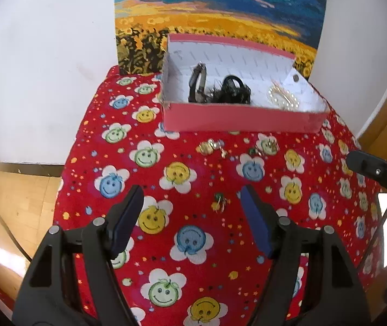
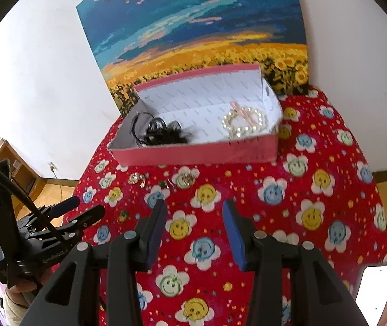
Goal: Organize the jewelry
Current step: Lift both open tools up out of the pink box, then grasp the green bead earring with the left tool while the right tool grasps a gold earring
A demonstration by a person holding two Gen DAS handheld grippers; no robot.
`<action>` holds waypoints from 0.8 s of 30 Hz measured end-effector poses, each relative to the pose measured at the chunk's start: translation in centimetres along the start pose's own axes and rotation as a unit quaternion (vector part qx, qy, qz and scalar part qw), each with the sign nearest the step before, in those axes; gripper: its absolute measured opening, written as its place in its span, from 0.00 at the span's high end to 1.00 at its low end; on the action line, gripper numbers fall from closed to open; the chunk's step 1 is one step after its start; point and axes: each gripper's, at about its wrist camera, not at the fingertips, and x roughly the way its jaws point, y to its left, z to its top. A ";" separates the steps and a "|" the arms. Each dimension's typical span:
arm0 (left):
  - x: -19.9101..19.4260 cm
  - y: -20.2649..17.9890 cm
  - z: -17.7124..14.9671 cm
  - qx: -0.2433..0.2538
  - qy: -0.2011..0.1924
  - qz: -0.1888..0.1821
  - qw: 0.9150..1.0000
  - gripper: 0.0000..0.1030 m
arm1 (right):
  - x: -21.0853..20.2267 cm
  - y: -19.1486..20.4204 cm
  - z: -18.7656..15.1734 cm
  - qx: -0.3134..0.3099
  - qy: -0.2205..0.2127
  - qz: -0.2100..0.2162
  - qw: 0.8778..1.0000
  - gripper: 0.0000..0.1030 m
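The task is judged to be partly done. Inside the pink box, which is set at the far edge of the counter against a sunflower painting, a dark watch and a tangle of black pieces are already gathered at the left end, and a pearl bracelet is laid at the right end. Four small items are left out on the red smiley-flower cloth: a gold piece and a green-and-gold cluster just in front of the box's near wall, with a further gold piece apparently resting on a flower print beside the cluster, and a small green-and-yellow charm nearer the middle of the counter. The left gripper is held above the cloth with its jaws spread and nothing between them, the charm lying just ahead of the gap. The right gripper is likewise held with jaws spread and empty, the loose pieces by the box lying ahead and to its left. Nothing is seen standing between either gripper and the loose jewelry; the busy print of the cloth is judged to be the main hindrance, since the small pieces are easily lost against it, and the box's near wall must be cleared when items are carried in.
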 end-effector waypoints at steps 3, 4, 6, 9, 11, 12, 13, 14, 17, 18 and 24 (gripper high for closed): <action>0.5 -0.3 -0.4 0.003 0.005 -0.008 1.000 0.41 | 0.1 -0.2 -0.8 0.005 0.004 -0.003 1.000 0.52; 0.7 -0.4 -0.5 0.003 0.007 -0.010 1.000 0.42 | 0.1 -0.3 -1.1 0.005 0.005 -0.006 1.000 0.51; 1.2 -0.7 -0.8 0.005 0.014 -0.014 1.000 0.49 | 0.2 -0.4 -1.4 0.005 0.007 -0.009 1.000 0.51; 2.0 -1.3 -1.1 0.010 0.024 -0.023 0.999 0.58 | 0.4 -0.7 -1.8 0.007 0.008 -0.011 1.000 0.51; 2.5 -1.6 -1.3 0.012 0.030 -0.025 0.999 0.62 | 0.5 -0.8 -1.9 0.008 0.008 -0.011 1.000 0.51; 2.7 -1.8 -1.3 0.013 0.032 -0.025 0.999 0.63 | 0.5 -0.9 -2.0 0.009 0.008 -0.011 1.000 0.51; 2.9 -2.0 -1.3 0.015 0.032 -0.025 0.999 0.63 | 0.6 -1.0 -2.1 0.011 0.008 -0.010 1.000 0.51; 3.0 -2.0 -1.3 0.016 0.032 -0.024 0.999 0.65 | 0.7 -1.1 -2.1 0.013 0.009 -0.008 1.000 0.50; 3.3 -2.3 -1.1 0.018 0.032 -0.025 0.999 0.72 | 1.1 -1.5 -2.4 0.021 0.012 -0.003 1.000 0.50; 3.4 -2.4 -1.1 0.018 0.031 -0.024 0.999 0.74 | 1.3 -1.6 -2.5 0.023 0.014 -0.003 1.000 0.50; 3.8 -2.7 -0.9 0.030 0.023 -0.016 0.999 0.81 | 2.3 -2.2 -2.9 0.031 0.025 0.002 0.999 0.50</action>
